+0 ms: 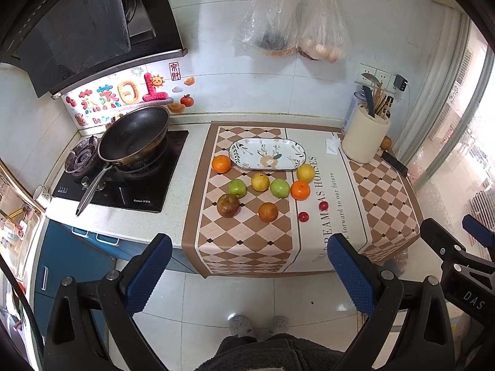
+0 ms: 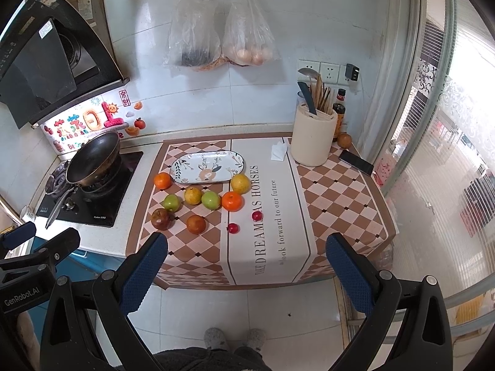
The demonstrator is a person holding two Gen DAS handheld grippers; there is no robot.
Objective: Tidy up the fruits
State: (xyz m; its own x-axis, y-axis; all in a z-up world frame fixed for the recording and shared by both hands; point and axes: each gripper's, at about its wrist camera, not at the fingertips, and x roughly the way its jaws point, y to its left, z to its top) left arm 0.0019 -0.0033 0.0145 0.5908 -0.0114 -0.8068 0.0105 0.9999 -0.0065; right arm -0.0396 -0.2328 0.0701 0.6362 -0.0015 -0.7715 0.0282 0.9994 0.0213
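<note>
**Op:** Both tools held back over the floor, short of the counter edge. Left gripper [image 1: 249, 273] fingers spread wide, nothing between them. Right gripper [image 2: 247, 273] the same, spread and empty.

**Obs:** Nearest fruit?

**Op:** Two small red fruits [image 2: 232, 228] close to the front of the checkered runner [image 2: 334, 194], on its white lettered band. Just behind, a dark orange [image 2: 195, 224] and a reddish-brown apple [image 2: 160, 219] to its left.

**Obs:** Then?

**Op:** Middle row: green apple [image 2: 171, 202], yellow citrus [image 2: 192, 195], second green apple [image 2: 211, 199], bright orange [image 2: 231, 201]. Behind those, a larger yellow fruit [image 2: 240, 183] and another orange [image 2: 162, 180], both near the rim of the patterned oval plate [image 2: 185, 167], which looks empty. Nothing moved onto it yet, I judge (assuming the plate is the target).

**Obs:** Advice for the first pick?

**Op:** I would take front fruit first, so the fingers don't sweep over near pieces reaching for far ones. Round fruit rolls: come down straddling it, close at its widest part, lift clear before crossing the rows. The little red ones need the tips low to the cloth.

**Obs:** Hazards?

**Op:** Wok handle [image 2: 57, 208] juts out on the left; utensil crock [image 2: 313, 140] and phone [image 2: 356, 161] far right.
</note>
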